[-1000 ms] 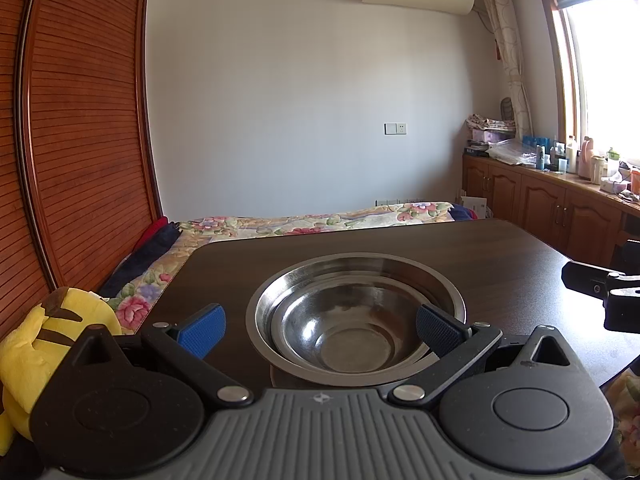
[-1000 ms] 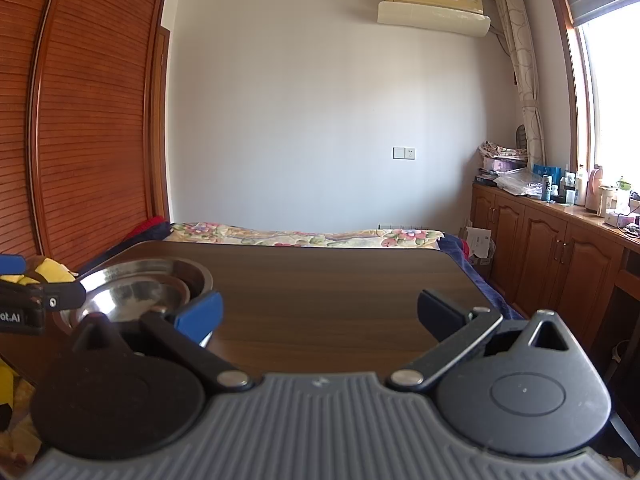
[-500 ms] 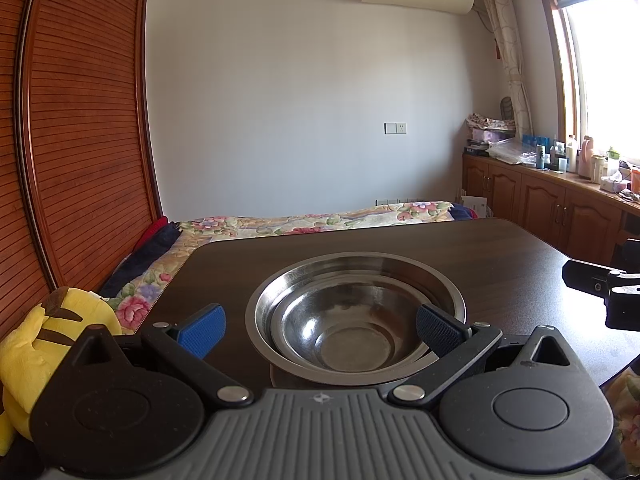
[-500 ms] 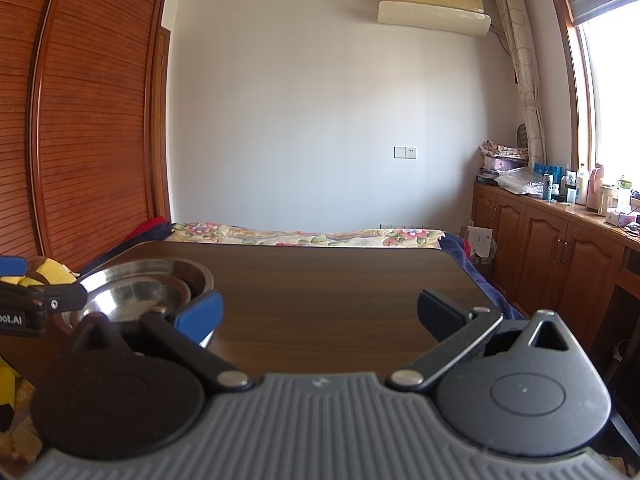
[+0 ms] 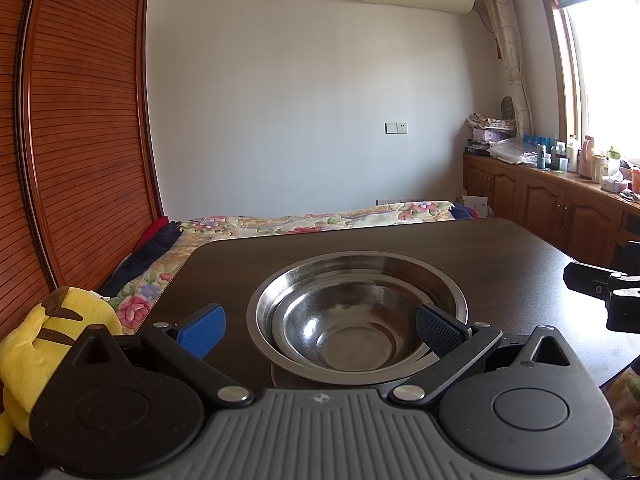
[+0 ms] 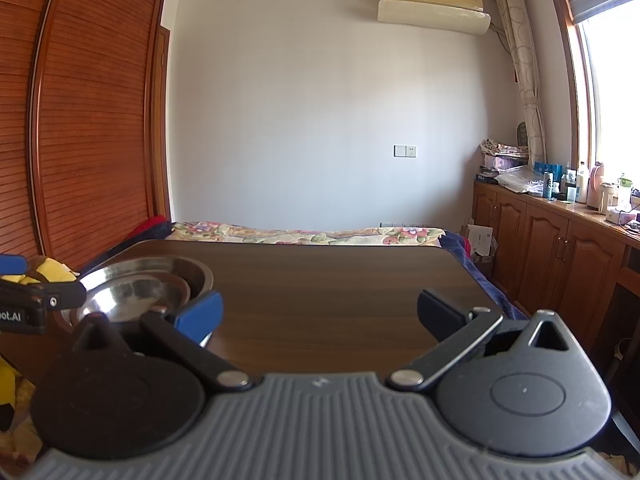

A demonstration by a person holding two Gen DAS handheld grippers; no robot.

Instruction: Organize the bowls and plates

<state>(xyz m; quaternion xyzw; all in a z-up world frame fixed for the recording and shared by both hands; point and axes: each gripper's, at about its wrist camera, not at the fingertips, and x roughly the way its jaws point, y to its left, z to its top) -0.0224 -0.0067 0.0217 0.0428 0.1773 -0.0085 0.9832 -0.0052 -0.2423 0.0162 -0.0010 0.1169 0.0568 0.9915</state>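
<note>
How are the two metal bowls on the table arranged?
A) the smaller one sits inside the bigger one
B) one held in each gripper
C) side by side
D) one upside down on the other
A: the smaller bowl sits nested inside the bigger bowl on the table.

Bare table [image 6: 340,280] ahead and right of nested steel bowls [image 5: 356,316], open for passage. Yellow plush toy [image 5: 44,328] crowding the left edge. Right gripper [image 5: 604,292] near the right side.
</note>
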